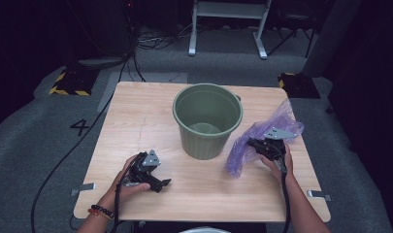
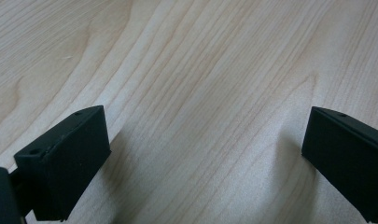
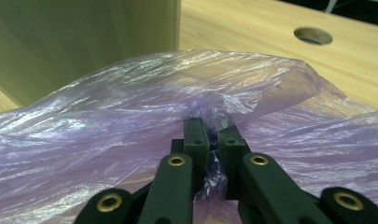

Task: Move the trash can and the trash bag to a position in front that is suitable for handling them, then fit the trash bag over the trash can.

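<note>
Purple plastic bag lies right of centre in the high view, beside the green bucket, pinched by the right gripper. Left gripper view: fingers spread apart, empty, over the bare surface. Right gripper view: fingers clamped on film. Step in hand: grasp secured; the next move likely calls for lifting the bag toward the bucket.

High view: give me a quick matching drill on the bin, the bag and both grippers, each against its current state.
Things:
1. bin
2. bag
3. left gripper
4. right gripper

States:
A. jaws apart over bare table
B. upright, green, nothing in it
C. jaws pinched on thin plastic
D. purple, crumpled beside the bin

Pairs: 1-B, 2-D, 3-A, 4-C
</note>
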`<state>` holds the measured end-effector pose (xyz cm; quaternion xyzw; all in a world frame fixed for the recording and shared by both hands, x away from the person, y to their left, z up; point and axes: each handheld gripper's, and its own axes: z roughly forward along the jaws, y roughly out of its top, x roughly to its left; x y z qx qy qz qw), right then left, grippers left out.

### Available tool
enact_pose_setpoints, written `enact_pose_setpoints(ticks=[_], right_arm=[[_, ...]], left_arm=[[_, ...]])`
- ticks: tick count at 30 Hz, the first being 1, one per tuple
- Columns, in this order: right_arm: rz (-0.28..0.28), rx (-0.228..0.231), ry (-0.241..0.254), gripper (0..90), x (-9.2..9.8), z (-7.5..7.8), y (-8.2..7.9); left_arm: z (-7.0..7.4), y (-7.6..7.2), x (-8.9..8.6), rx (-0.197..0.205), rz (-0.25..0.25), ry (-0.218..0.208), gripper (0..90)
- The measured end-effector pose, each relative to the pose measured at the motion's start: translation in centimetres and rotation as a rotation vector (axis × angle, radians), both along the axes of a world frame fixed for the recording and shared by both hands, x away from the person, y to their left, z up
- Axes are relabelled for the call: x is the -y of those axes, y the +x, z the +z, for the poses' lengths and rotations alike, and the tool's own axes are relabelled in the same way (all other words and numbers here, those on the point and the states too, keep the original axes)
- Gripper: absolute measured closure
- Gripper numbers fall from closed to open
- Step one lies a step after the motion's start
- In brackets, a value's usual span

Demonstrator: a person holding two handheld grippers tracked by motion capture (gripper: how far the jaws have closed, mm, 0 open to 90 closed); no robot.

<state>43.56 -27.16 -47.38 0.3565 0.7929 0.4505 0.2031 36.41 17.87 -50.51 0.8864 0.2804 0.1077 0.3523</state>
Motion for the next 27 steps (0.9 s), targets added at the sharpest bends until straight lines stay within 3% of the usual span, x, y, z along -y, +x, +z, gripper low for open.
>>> enact_pose_setpoints(ticks=[11,16,27], right_arm=[[0.001,0.045,0.002,87.4,-0.5,1.0,-0.3],[-0.004,0.069,0.047,87.6,-0.3,2.0,-0.4],[-0.011,0.094,0.066,87.6,0.4,3.0,-0.5]], left_arm=[[0.0,-0.1,0.0,-0.003,0.014,-0.002,0.4],[0.0,-0.1,0.0,-0.003,0.019,-0.001,0.0],[0.0,-0.1,0.0,-0.003,0.021,-0.001,0.0]])
